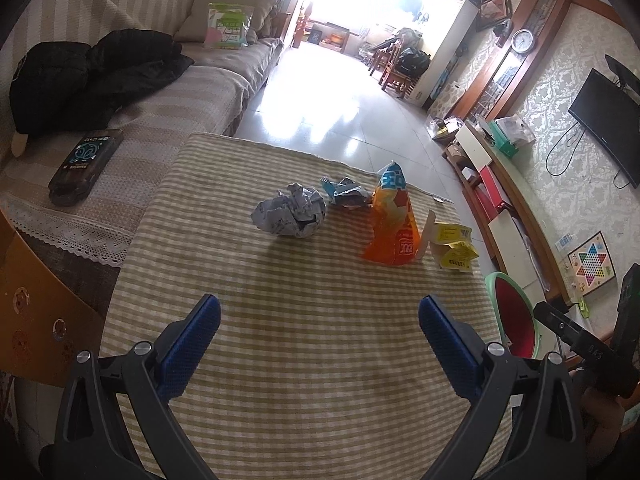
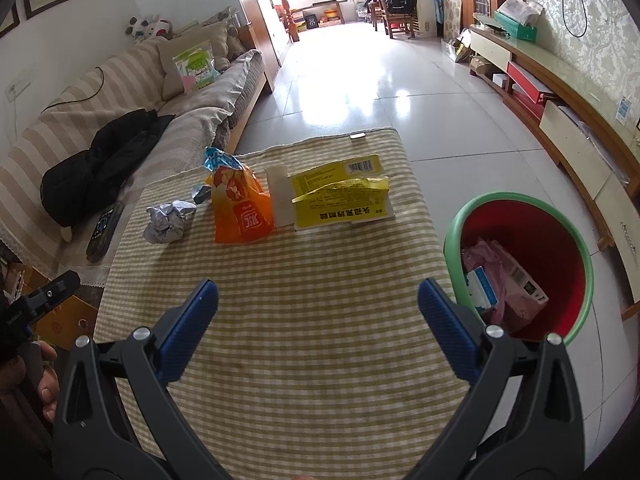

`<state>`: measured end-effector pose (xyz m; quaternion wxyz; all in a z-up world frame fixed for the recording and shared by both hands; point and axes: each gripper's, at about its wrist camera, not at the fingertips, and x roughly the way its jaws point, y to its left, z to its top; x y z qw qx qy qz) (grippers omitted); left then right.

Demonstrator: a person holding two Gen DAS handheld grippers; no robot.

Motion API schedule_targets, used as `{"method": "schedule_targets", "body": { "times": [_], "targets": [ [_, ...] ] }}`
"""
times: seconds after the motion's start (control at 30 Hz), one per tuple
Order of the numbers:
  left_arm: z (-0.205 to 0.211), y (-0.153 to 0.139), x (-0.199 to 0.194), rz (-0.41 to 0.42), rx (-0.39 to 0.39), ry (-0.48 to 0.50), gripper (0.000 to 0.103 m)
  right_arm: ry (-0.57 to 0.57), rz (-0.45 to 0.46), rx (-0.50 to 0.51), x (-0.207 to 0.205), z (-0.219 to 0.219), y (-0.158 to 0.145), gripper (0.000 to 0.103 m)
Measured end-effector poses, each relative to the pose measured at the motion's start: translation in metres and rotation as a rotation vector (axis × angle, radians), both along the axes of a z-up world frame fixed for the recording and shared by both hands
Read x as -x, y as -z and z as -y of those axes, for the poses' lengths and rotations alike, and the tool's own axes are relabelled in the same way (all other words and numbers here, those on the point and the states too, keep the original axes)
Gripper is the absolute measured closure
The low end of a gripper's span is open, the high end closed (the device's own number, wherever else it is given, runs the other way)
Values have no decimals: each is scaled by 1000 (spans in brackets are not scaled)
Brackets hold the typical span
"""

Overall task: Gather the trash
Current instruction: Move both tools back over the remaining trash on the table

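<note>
On the striped tablecloth [image 1: 280, 320] [image 2: 320, 272] lie a crumpled grey paper ball [image 1: 290, 216] [image 2: 166, 222], a small crushed blue-grey wrapper [image 1: 348, 192] [image 2: 201, 193], an orange snack bag [image 1: 392, 224] [image 2: 240, 208] standing upright, and a flattened yellow carton [image 1: 454, 246] [image 2: 340, 200]. My left gripper [image 1: 320, 312] is open, well short of the trash, with nothing between its fingers. My right gripper [image 2: 318, 296] is open too, and holds nothing. A red bin with a green rim [image 2: 520, 264] [image 1: 514, 316] stands on the floor by the table's right edge, with pink and blue trash inside.
A striped sofa [image 1: 132, 92] [image 2: 120, 120] runs along the left, with a black jacket [image 1: 88, 76] [image 2: 104, 160] and a dark remote [image 1: 82, 164] [image 2: 102, 232]. A low TV cabinet [image 2: 568, 120] lines the right wall. Shiny tile floor [image 2: 360, 80] stretches beyond the table.
</note>
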<state>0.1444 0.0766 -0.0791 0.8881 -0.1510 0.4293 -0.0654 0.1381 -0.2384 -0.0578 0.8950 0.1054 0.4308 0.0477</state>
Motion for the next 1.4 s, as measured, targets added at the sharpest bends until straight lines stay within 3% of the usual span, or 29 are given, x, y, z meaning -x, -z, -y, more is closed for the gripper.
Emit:
{"method": "schedule_targets", "body": {
  "times": [0.33,0.67,0.83,0.97,1.17,1.4],
  "targets": [
    [5,10,-38,-8,-36,9,8,-29,3,43,-35,-12,14,5],
    [3,37,-82,-51,-76,-1,8,-218,14,479,-84,-34,56,5],
    [2,57,-104,-94,-88,-6,8,-367,91,741,-96,-59,78,5],
    [1,67,-121,-109,-76,-26,8,-468,139,893,-101,-74,98,5],
    [2,76,-141,-119,-72,-53,8,-532,216,945,-105,-79,106,5],
    [16,81,-163,-115,-143,-6,8,-602,201,905,-119,-79,110,5]
  ]
}}
